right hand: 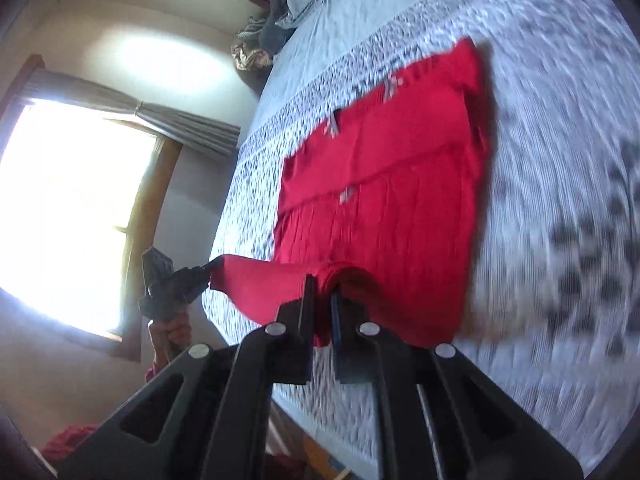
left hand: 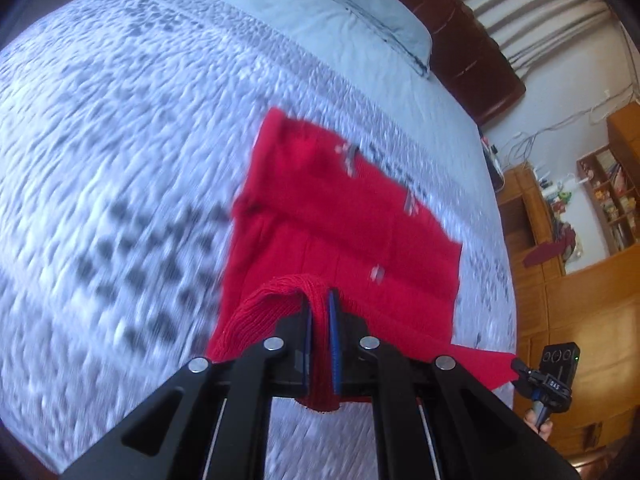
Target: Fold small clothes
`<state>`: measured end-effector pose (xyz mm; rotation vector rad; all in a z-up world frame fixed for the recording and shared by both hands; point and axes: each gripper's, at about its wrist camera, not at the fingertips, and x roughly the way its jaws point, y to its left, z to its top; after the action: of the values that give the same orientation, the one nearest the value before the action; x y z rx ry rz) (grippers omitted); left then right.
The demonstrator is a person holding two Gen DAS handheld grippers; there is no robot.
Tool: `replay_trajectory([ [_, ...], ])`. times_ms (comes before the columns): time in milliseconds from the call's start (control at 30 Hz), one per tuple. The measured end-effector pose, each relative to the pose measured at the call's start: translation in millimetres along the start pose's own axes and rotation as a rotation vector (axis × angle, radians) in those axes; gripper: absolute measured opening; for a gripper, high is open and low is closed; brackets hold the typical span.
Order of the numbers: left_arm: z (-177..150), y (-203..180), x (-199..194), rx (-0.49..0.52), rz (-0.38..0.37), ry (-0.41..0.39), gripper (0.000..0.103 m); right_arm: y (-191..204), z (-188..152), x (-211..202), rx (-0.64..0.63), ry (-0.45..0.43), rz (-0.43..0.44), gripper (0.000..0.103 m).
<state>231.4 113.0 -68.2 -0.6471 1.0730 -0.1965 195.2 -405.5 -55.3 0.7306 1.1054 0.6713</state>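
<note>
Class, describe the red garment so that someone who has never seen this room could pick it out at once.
Start at the bed with its pale quilted cover speckled with grey. The red garment lies spread on it, below the blue pillow, and its near hem is lifted off the cover, pinched by the left gripper and the right gripper. It is the only bright red thing on the bed, with small grey-white marks.

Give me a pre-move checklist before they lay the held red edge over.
1. Left gripper shut on the red garment: ok.
2. Right gripper shut on the near edge: ok.
3. Near edge lifted off the bed between both grippers: ok.
4. Far part of the garment lying flat on the bed: ok, already folded once.
5. Landing area free of other things: ok; pillow lies well beyond.
6. Edge taut and even: cannot tell, pictures blurred.
</note>
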Motion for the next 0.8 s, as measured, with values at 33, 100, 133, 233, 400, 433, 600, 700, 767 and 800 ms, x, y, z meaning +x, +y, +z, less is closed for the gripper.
replay_trajectory([
  [33,13.4,-3.1,8.3,-0.001,0.006,-0.005,0.007,-2.2,22.5,6.3,0.012,-0.004,-0.004,0.006],
  [100,44.4,-10.1,31.9,0.003,0.027,-0.016,0.007,-9.0,57.2,18.0,0.037,-0.004,-0.017,0.006],
  [133,58.6,-13.8,44.6,0.009,0.039,-0.017,0.007,-13.5,79.9,26.8,0.051,0.0,-0.035,0.006],
  [233,97.3,-17.6,85.3,-0.004,0.085,-0.01,0.008,-30.4,127.9,55.9,0.098,0.015,-0.081,0.006],
  [400,139.0,-12.6,152.8,-0.029,0.158,0.021,0.009,-67.8,182.1,97.7,0.187,0.043,-0.149,0.007],
  [433,144.1,-8.9,166.0,-0.04,0.178,0.038,0.01,-74.9,189.0,107.0,0.203,0.047,-0.163,0.011],
  [600,158.1,6.1,177.7,-0.064,0.232,0.013,0.041,-105.2,207.1,111.9,0.237,0.0,-0.238,0.06],
  [700,166.1,10.6,153.1,-0.018,0.239,-0.09,0.049,-106.9,206.5,105.2,0.186,0.001,-0.245,0.057],
  [767,170.6,12.8,143.2,0.023,0.251,-0.108,0.049,-104.0,205.0,105.4,0.135,0.02,-0.278,0.057],
  [800,170.2,13.4,139.5,0.048,0.25,-0.107,0.049,-101.8,204.6,107.0,0.108,0.032,-0.292,0.057],
])
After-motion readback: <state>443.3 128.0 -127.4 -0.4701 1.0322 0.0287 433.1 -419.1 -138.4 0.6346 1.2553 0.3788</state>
